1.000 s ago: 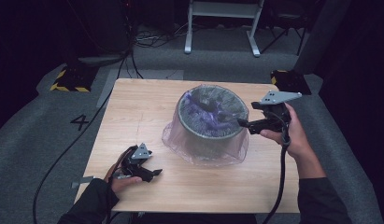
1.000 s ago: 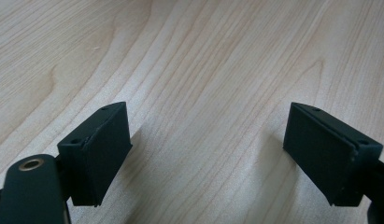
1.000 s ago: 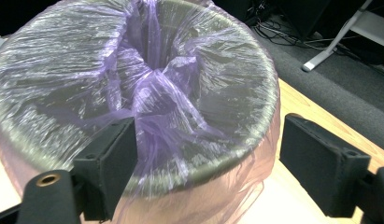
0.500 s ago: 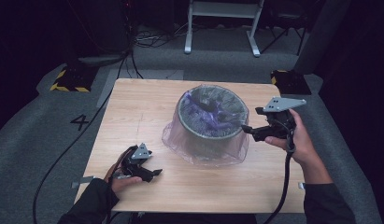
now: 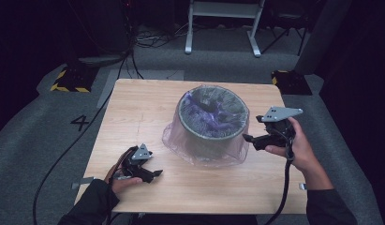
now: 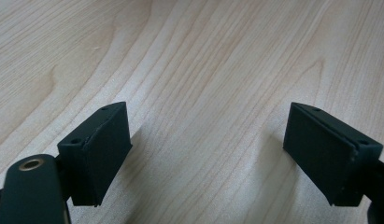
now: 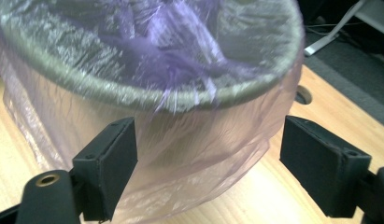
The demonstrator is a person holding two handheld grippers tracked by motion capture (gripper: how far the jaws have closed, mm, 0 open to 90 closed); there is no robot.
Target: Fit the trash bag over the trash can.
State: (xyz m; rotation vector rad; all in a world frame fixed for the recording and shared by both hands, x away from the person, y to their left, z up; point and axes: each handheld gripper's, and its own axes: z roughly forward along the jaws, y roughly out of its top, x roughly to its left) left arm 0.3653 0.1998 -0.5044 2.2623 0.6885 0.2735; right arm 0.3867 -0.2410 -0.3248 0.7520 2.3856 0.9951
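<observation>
Purple translucent plastic, a thin bin liner, is draped over a round grey bin that stands near the middle of the light wooden table. The liner is folded over the rim and hangs down the outside wall, its loose skirt pooling on the tabletop around the base; inside, it is bunched in crumpled folds. Lining the bin therefore looks largely done, though the skirt hangs slack and uneven, so I judge that some tugging or smoothing on the near right side is what is left.

The right gripper is held level just beside the bin's right flank, jaws spread wide. In the right gripper view the liner's hanging film lies between the two black pads but neither pad presses on it, so nothing is gripped yet. The left gripper rests low at the table's near left corner, well apart from the bin, also wide open over bare wood with nothing between its jaws.

Room to move is good: the table is bare on the left and along the near edge. On the right the bin sits nearer the table's edge, so a pull outward has less surface beneath it. Grey carpet and trailing cables lie beyond.
</observation>
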